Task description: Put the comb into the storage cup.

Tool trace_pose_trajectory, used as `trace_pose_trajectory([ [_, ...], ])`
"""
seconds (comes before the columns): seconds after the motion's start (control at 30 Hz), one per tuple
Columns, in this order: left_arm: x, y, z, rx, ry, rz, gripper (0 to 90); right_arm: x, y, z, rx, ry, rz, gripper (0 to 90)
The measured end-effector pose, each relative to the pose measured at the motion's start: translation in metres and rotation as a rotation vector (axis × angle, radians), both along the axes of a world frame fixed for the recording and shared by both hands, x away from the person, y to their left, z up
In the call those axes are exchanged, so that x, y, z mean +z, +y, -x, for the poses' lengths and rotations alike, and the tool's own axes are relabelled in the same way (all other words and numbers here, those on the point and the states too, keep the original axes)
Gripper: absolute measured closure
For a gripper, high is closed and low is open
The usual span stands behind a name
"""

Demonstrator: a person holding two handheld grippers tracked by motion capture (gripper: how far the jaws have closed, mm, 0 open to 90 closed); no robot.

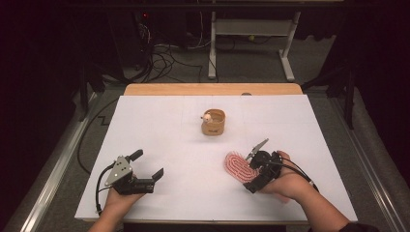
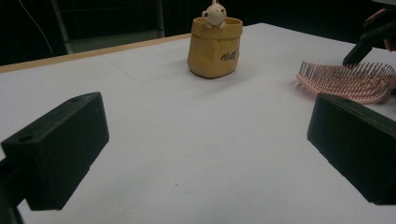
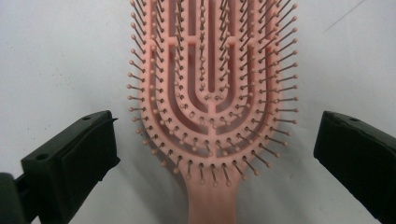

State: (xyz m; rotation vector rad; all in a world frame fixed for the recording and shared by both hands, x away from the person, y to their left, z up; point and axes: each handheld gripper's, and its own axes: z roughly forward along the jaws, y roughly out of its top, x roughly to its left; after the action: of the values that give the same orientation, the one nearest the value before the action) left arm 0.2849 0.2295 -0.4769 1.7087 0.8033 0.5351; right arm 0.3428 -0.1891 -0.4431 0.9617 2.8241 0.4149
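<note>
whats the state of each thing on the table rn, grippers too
hairbrush: lying flat, bristles up, not gripped
yellow pouch: upright, open top, small figure peeking out
left gripper: open, holding nothing
right gripper: open, jaws either side of the hairbrush neck

Illegible dark script on yellow pouch (image 2: 215, 49)

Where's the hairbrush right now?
In the high view the pink hairbrush lies bristles up on the white table, right of centre, under the open right gripper, nearer the person than the yellow pouch.
</note>
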Motion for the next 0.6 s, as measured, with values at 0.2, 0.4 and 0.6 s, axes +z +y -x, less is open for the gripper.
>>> trace_pose_trajectory([
  [0.2,0.000,0.000,0.000,0.002,0.001,-0.005,0.0,0.002,0.007,-0.004,0.016,0.003,0.014,0.1],
  [0.4,-0.001,0.000,0.000,0.002,-0.002,-0.004,0.0,0.004,0.014,-0.007,0.030,0.001,0.028,0.1],
  [0.6,0.000,0.000,0.001,0.001,-0.003,-0.003,0.0,0.003,0.020,-0.011,0.044,0.010,0.046,0.2],
])
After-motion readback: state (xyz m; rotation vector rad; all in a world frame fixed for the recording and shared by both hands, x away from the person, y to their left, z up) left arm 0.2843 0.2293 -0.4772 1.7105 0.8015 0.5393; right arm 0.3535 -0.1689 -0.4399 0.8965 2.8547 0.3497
